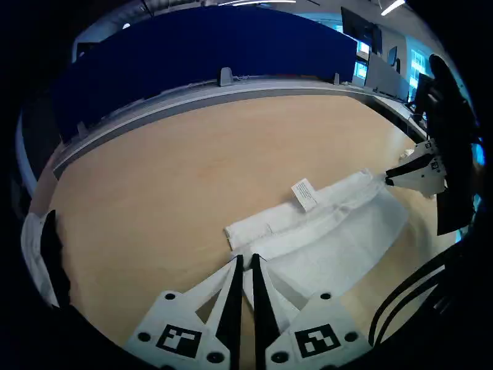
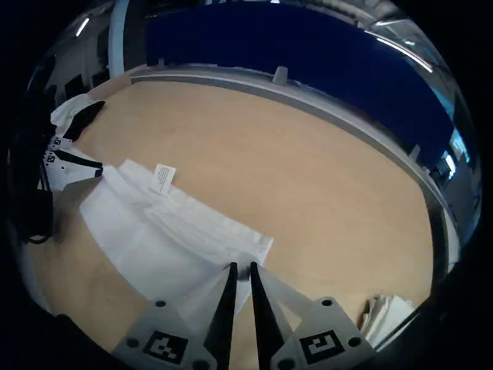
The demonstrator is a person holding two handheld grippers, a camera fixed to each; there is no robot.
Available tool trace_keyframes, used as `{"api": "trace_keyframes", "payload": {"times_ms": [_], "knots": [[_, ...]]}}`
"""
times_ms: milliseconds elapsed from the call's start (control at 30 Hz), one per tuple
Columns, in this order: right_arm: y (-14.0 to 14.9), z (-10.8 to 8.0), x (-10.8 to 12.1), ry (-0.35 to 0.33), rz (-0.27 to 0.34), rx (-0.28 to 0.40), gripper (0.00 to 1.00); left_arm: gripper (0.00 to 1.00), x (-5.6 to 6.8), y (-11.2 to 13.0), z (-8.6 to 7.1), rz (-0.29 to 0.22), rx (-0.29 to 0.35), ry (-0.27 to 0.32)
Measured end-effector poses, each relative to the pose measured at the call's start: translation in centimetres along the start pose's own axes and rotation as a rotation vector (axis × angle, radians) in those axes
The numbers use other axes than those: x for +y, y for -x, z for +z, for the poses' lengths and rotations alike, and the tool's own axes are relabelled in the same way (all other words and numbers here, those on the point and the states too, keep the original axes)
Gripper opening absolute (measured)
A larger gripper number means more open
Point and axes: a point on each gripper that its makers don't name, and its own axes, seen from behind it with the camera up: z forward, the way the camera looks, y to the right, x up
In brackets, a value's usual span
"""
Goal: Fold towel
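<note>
On the left edge of the left gripper view, a white cloth (image 1: 31, 246) with a dark strip against it lies on the wooden table (image 1: 185, 172). A blue divider (image 1: 203, 43) runs along the table's far side.

At bottom centre, the left gripper (image 1: 245, 259) has its jaws drawn almost together. Only a narrow slit is left, and the near corner of the towel (image 1: 333, 240) is nipped at the tips. The white towel stretches from there up to the right, flat on the table and doubled lengthwise into a long band. A small label (image 1: 305, 193) sticks up from its far long edge. At the band's right end the right gripper (image 1: 389, 179) meets the other corner, with a dark sleeve behind it.

In the right gripper view, the left gripper (image 2: 98, 168) sits at the far left with its tips on the towel's (image 2: 166, 234) corner. The label (image 2: 163, 177) is just right of it on the far edge. The band slants down to bottom centre, where the right gripper (image 2: 242, 266) has its jaws nearly closed on the towel's edge, with white fabric in the slit at the tips. A second cloth (image 2: 385, 314) lies at lower right near the table's edge.
</note>
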Motion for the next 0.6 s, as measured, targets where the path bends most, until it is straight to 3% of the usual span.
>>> {"api": "trace_keyframes", "payload": {"times_ms": [300, 467, 600], "knots": [[-0.6, 0.9, 0.7, 0.028, 0.023, 0.009, 0.23, 0.13, -0.7, -0.3, 1.1, 0.004, 0.001, -0.018], [-1.1, 0.9, 1.2, 0.052, 0.027, 0.018, 0.33, 0.32, -1.6, -1.0, 1.1, 0.007, 0.02, -0.044], [-1.7, 0.6, 1.4, 0.067, 0.027, 0.037, 0.52, 0.53, -2.2, -1.5, 0.6, -0.004, 0.034, -0.052]]}}
